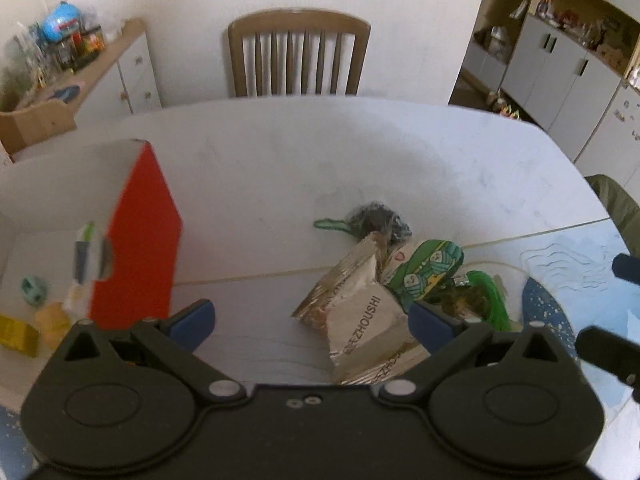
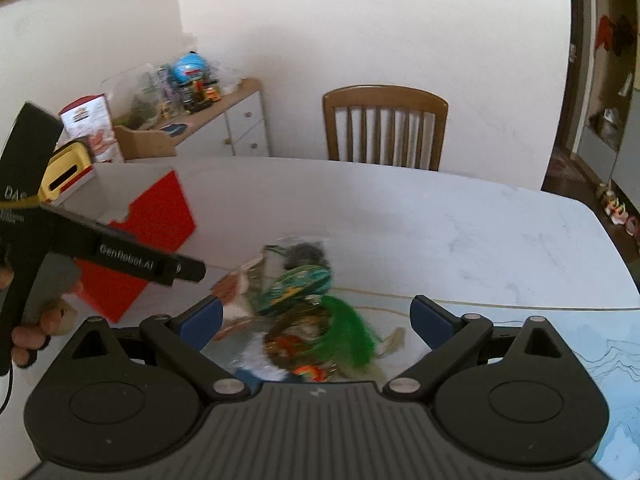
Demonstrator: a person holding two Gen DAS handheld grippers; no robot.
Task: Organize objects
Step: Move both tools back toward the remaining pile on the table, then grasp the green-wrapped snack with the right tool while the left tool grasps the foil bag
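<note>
Black gripper housings fill the bottom of both wrist views, each with two blue-tipped fingers spread wide and nothing between them. The left gripper (image 1: 310, 316) hovers low over the white marbled table (image 1: 360, 152), its right finger (image 1: 430, 322) just beside a crinkled silver foil packet (image 1: 360, 320). The right gripper (image 2: 316, 320) hangs above the same heap of small things, which lies near the table's near edge, where a pale blue mat with wavy line drawing (image 1: 568, 264) begins.

Largest on the table is an open box (image 1: 136, 232) with red outer walls and white inner walls, standing at the left, well apart from the heap. Inside it lie small items, blurred: a teal ring-like piece (image 1: 34, 290), a yellow block (image 1: 18, 336) and a pale yellow lump. Between box and heap the tabletop is bare, and the far half of the table is open up to a wooden slat-back chair (image 1: 298, 56) pushed against the far edge.

The heap itself holds the foil packet, a green printed wrapper with cartoon faces (image 1: 428, 272), a tuft of bright green strands (image 2: 348, 328), a dark fuzzy clump (image 1: 380, 220) and an orange-and-red wrapper (image 2: 308, 370), all overlapping; the right view is blurred there.

A hand (image 2: 36, 332) grips the left tool's black handle at the left of the right view.
</note>
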